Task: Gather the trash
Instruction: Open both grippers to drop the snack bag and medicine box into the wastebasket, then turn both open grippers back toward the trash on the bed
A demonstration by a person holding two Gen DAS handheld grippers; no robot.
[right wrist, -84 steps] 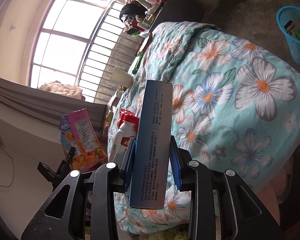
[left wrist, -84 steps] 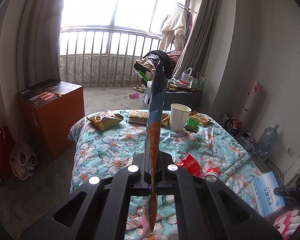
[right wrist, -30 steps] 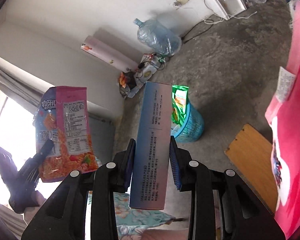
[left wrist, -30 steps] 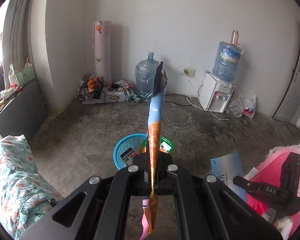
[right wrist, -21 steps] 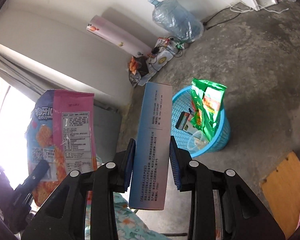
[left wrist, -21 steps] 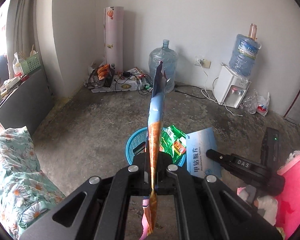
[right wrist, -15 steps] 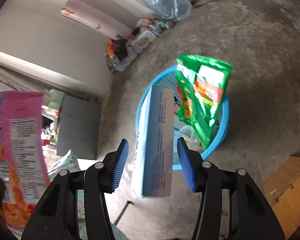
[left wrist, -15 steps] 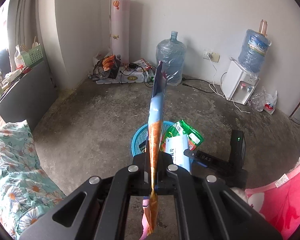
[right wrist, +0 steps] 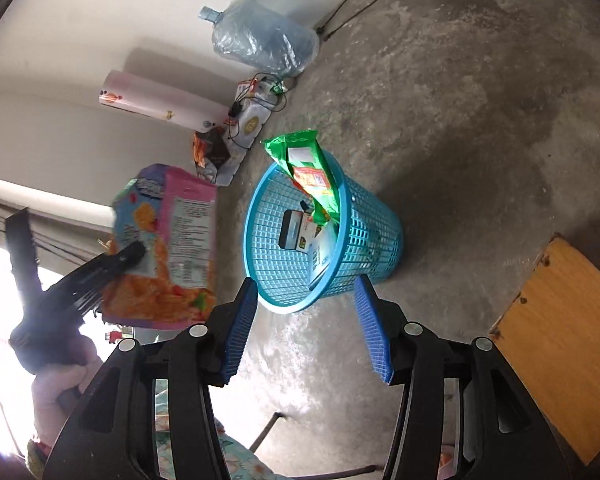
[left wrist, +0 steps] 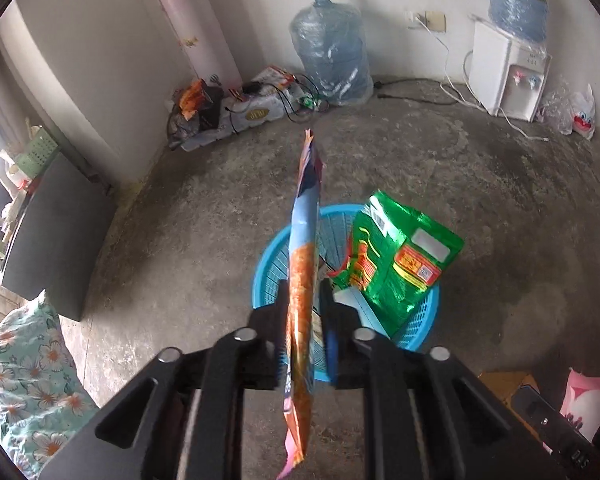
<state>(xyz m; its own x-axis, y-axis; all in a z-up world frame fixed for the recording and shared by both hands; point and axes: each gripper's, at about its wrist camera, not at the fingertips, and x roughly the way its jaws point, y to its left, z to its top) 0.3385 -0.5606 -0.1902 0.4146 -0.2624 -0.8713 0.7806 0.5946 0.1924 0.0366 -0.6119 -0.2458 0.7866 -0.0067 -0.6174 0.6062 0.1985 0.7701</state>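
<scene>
My left claw (left wrist: 303, 344) is opening, the orange snack bag (left wrist: 302, 280) between its jaws over the blue basket (right wrist: 364, 240). The basket already holds a green packet (right wrist: 308, 172) and boxes (blue box included). My right claw (right wrist: 306, 330) hangs open, empty. More trash may remain.

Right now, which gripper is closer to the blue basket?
Left, it seems. The left gripper hangs just over the blue basket rim, jaws opening around the snack bag; the right gripper sits empty, back from it.
</scene>
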